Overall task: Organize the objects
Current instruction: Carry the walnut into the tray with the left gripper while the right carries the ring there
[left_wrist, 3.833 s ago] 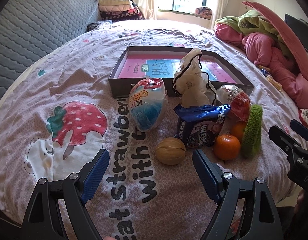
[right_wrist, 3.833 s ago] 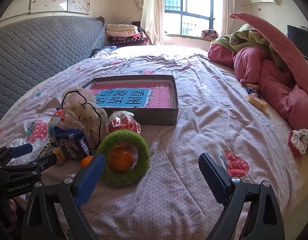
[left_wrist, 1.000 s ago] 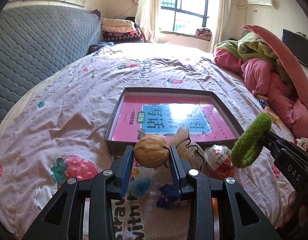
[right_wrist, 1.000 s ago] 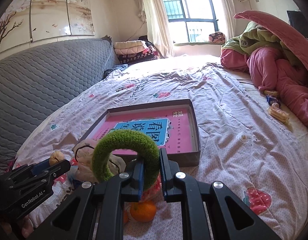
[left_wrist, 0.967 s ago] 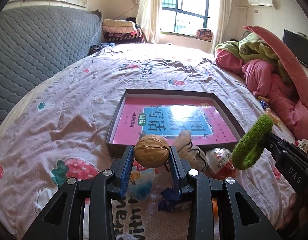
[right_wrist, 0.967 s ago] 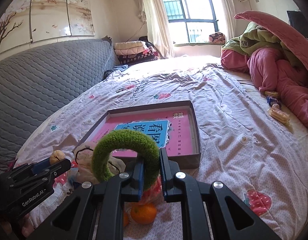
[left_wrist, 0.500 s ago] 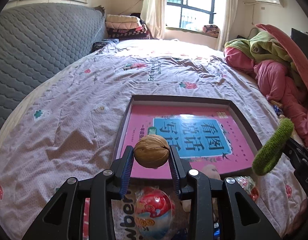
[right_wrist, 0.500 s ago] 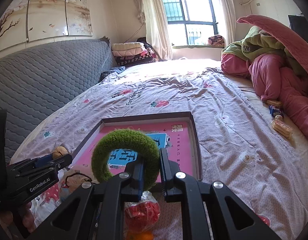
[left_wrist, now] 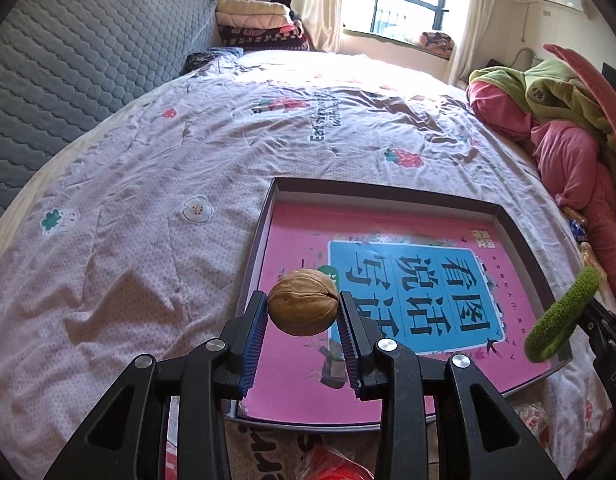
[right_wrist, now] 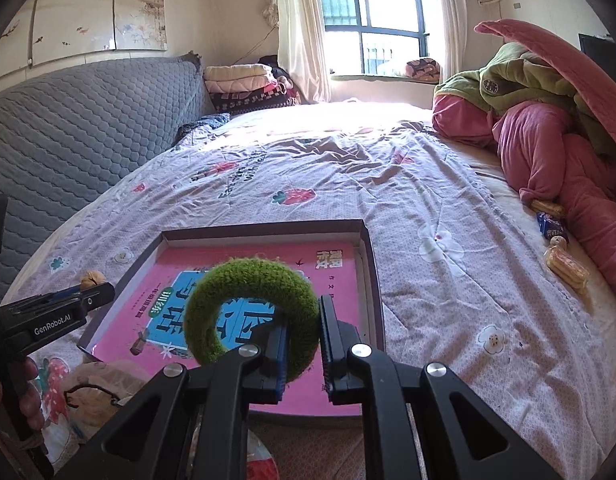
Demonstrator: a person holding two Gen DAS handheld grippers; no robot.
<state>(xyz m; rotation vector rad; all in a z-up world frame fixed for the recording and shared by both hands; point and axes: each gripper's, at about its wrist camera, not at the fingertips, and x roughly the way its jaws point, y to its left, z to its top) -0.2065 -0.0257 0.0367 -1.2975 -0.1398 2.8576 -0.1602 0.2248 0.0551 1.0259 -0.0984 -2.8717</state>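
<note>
Brown ridged walnut (left_wrist: 303,306) clamped between the ribbed blue pads of the left gripper (left_wrist: 303,312), held above the near left part of the shallow dark cardboard box (left_wrist: 520,236). Fuzzy green fabric ring (right_wrist: 252,312) pinched by its right side in the closed right gripper (right_wrist: 302,338), over the same box. Box holds a pink book with a blue panel of Chinese characters (left_wrist: 412,292). Left gripper body reads "GenRobot.AI". Underneath: lilac strawberry-print bedsheet (left_wrist: 148,200), "Eat Strawberry with" partly legible; grey quilted headboard (right_wrist: 68,128); window (right_wrist: 372,20).

A brown walnut (left_wrist: 303,306) hangs clamped above the shallow box (left_wrist: 520,232) with its pink book. A fuzzy green ring (right_wrist: 250,312) stands upright, pinched over the same box.
</note>
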